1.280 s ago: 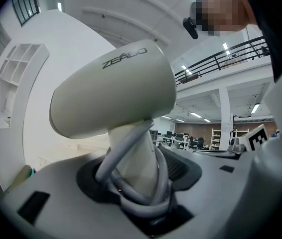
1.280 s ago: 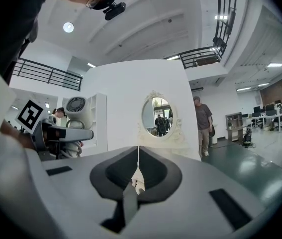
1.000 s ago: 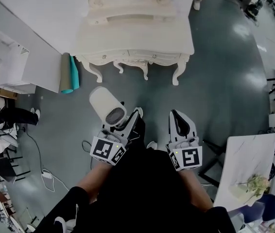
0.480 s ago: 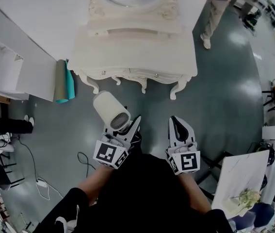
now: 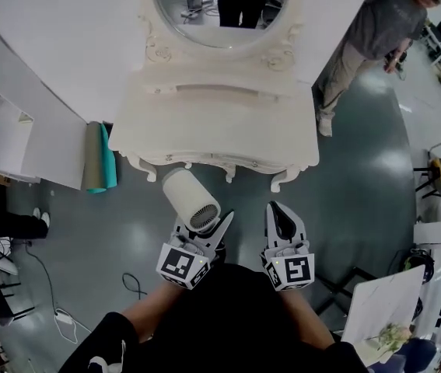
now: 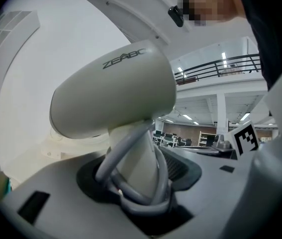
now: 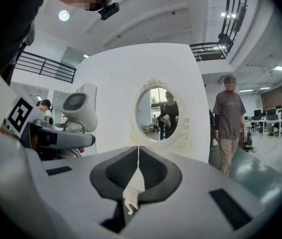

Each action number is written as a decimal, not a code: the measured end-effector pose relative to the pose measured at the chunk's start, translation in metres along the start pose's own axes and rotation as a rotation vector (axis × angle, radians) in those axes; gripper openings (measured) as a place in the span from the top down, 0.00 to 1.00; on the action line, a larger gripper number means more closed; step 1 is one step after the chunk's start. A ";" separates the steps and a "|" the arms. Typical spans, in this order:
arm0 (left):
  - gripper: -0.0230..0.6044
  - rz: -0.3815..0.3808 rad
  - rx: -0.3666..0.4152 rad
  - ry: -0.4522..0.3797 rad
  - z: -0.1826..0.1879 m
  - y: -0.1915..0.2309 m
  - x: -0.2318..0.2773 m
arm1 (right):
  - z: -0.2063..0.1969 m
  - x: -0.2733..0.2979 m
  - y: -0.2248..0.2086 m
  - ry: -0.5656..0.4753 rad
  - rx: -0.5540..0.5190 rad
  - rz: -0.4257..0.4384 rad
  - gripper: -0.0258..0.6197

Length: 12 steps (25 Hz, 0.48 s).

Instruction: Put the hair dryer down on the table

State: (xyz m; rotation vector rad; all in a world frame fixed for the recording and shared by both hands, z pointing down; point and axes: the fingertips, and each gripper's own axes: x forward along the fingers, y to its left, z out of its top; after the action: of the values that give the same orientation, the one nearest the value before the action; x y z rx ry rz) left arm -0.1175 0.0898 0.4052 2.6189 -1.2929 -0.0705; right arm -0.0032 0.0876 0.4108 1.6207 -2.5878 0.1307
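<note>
1. Carrying step: the left gripper (image 5: 203, 228) is clamped on the handle of the cream-white, round-barrelled plastic hair dryer (image 5: 191, 200), held in the air just short of the ornate cream-white dressing-table worktop (image 5: 220, 130).
2. The right gripper (image 5: 276, 208), also short of the worktop, has its jaws together and is empty.
3. The next move probably calls for reaching over the worktop, lowering the dryer and letting go.
4. An oval mirror (image 5: 220, 6) backs the worktop. Glossy grey floor (image 5: 376, 177) surrounds it, and a person (image 5: 368, 45) stands beside it.

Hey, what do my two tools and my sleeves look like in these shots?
Both the left tool and the right tool have white shells that taper to pointed jaws, with black pads inside. Each carries a cube at the back bearing black-and-white square markers. The person wears a black top; its left sleeve has a small white mark.
</note>
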 end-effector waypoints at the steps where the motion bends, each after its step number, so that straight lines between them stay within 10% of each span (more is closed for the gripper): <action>1: 0.57 -0.001 -0.003 -0.002 0.002 0.007 0.003 | 0.000 0.008 -0.001 0.003 -0.001 -0.004 0.93; 12: 0.57 -0.002 0.000 0.025 0.002 0.083 0.033 | 0.007 0.066 -0.012 0.032 -0.033 -0.060 0.93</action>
State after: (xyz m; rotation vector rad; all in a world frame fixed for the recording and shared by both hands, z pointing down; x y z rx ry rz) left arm -0.1617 0.0146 0.4228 2.6125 -1.2820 -0.0379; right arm -0.0212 0.0226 0.4122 1.6685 -2.5019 0.1091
